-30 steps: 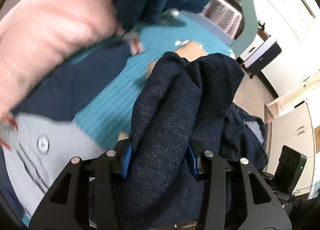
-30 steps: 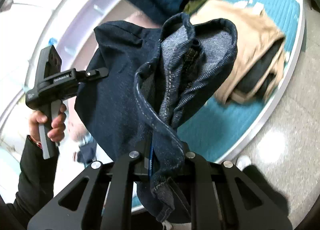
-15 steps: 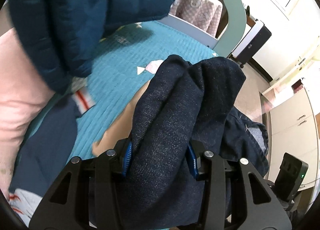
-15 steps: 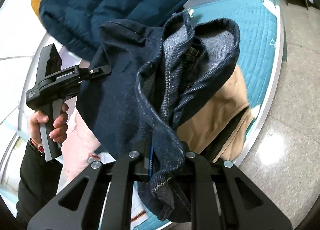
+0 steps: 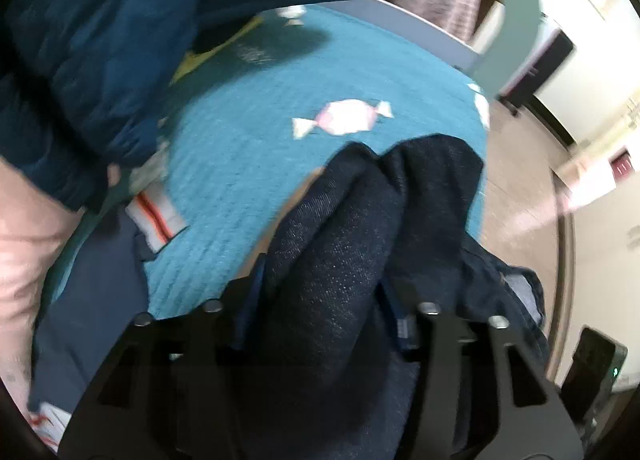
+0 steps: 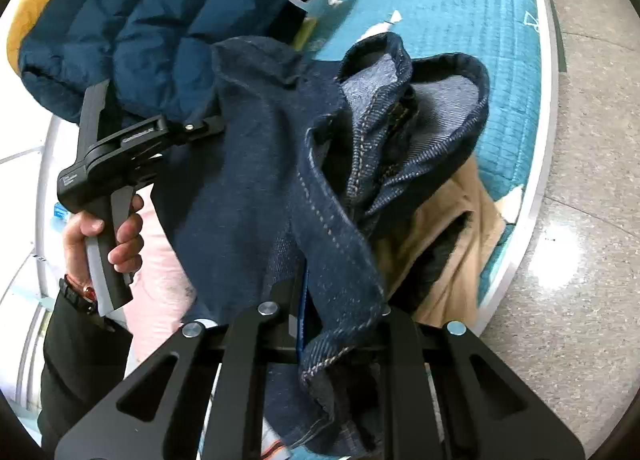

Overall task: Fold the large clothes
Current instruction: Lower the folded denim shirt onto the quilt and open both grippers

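Both hand-held grippers hold dark jeans [image 6: 256, 188] (left perhaps loosening).

Looking like a home bedroom, teal quilted bedspread [image 5: 248, 164] covering a bed, clothes piling on it, speckled polished floor [image 6: 580, 300] showing beside.

teal quilt [image 5: 248, 164] | candy print [image 5: 340, 118] | checked cloth [image 5: 432, 0] | speckled floor [image 6: 580, 260] | black cabinet [image 5: 540, 64]

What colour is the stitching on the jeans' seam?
Light tan on the dark blue jeans, clearest in the right wrist view.
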`<state>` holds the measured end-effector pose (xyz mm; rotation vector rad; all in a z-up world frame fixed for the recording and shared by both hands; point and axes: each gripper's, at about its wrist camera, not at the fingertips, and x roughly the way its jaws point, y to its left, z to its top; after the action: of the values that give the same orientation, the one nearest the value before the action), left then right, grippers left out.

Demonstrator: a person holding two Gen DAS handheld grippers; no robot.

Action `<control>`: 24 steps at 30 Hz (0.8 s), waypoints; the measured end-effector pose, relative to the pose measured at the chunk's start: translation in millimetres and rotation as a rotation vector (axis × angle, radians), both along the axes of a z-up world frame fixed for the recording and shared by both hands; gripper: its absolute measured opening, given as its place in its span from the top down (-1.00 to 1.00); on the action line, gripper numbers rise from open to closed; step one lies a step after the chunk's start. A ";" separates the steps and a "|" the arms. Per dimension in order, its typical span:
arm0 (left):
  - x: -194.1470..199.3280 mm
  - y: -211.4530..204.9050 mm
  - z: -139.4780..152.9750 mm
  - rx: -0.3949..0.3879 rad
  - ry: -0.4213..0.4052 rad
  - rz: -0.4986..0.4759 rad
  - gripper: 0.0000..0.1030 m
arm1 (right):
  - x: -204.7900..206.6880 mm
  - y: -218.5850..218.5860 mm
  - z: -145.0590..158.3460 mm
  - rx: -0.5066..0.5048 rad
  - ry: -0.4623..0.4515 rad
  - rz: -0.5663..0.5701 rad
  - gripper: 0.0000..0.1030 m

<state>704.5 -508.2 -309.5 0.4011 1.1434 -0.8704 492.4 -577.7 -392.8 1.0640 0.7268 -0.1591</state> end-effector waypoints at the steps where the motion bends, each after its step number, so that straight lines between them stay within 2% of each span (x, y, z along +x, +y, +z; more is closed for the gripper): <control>1: 2.9 4.1 -0.6 -0.004 0.001 0.026 -0.22 | 0.3 -1.4 -7.3 -0.002 0.021 -0.002 0.75; 3: 11.3 19.9 5.4 -0.070 0.029 0.079 -0.23 | 1.1 -3.1 -19.0 -0.004 0.041 0.001 0.68; 4: 13.2 32.4 14.8 -0.145 0.042 0.100 -0.23 | 0.9 -3.4 -21.4 -0.016 0.039 0.007 0.64; 7: 9.2 65.7 46.6 -0.283 -0.012 0.147 -0.36 | -4.4 -2.2 -18.6 -0.099 0.044 0.002 0.38; 8: 2.6 80.4 57.8 -0.307 -0.046 0.163 -0.38 | -7.4 -3.2 -16.9 -0.110 0.055 -0.006 0.35; 9: -5.0 88.6 64.4 -0.329 -0.044 0.139 -0.38 | -10.0 -4.7 -14.3 -0.116 0.055 -0.013 0.35; 11: -28.1 98.4 70.9 -0.326 -0.057 0.057 -0.38 | -19.5 -9.1 -1.3 -0.157 0.045 -0.042 0.35; 14: -62.4 105.7 60.0 -0.257 -0.102 -0.026 -0.38 | -33.6 -15.7 16.1 -0.219 0.031 -0.074 0.33; 16: -71.9 106.5 41.5 -0.171 -0.116 -0.041 -0.38 | -38.0 -17.7 34.5 -0.312 0.040 -0.100 0.33; 17: -71.6 109.4 29.2 -0.150 -0.100 -0.030 -0.37 | -38.9 -18.0 40.2 -0.338 0.027 -0.102 0.33; 19: -66.6 113.6 9.7 -0.159 -0.022 -0.011 -0.37 | -33.4 -12.1 54.5 -0.387 -0.017 -0.052 0.34; 22: -55.9 108.6 -11.1 -0.138 -0.010 0.031 -0.36 | -13.7 1.8 57.4 -0.388 -0.073 0.057 0.52; 23: -49.5 104.6 -16.7 -0.118 -0.009 0.056 -0.36 | -2.8 6.5 52.2 -0.393 -0.055 0.094 0.72; 24: -44.7 101.5 -20.2 -0.103 -0.012 0.073 -0.36 | 8.7 8.9 42.6 -0.405 -0.009 0.118 0.83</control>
<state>659.8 -406.7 -329.6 0.2778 1.0908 -0.8577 501.1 -568.8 -350.2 0.6339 0.7105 -0.1904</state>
